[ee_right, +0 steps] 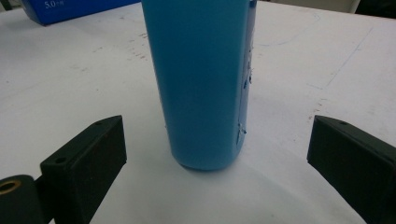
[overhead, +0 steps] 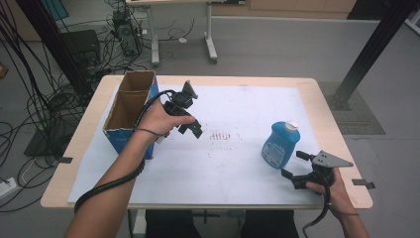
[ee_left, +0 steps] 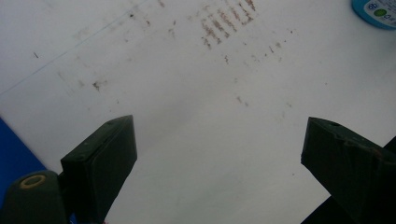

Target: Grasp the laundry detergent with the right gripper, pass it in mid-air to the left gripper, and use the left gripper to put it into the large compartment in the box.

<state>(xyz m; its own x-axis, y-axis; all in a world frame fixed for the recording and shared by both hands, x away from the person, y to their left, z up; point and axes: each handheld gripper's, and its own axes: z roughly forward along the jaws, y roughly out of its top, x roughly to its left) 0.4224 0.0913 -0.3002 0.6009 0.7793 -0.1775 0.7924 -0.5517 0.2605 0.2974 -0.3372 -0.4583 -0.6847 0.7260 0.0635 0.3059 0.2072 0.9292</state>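
A blue liquid bottle (overhead: 281,144) with a white cap stands upright on the white sheet (overhead: 237,168) at the right. My right gripper (overhead: 296,165) sits just in front of it, open, jaws wide and aimed at it. In the right gripper view the bottle (ee_right: 203,84) rises in line with the gap of the right gripper (ee_right: 217,140), with neither pad touching it. My left gripper (overhead: 190,121) is held above the sheet beside the open blue cardboard box (overhead: 129,111). It is open, and the left gripper (ee_left: 219,154) has nothing between its jaws.
Brown smudge marks (overhead: 220,135) lie mid-sheet, also as smudge marks (ee_left: 224,23) ahead of the left jaws. The box's blue wall (ee_left: 9,154) is close at left. Beyond the wooden table edge (overhead: 341,148) are cables (overhead: 29,99), a black post (overhead: 376,44) and another table's legs (overhead: 210,44).
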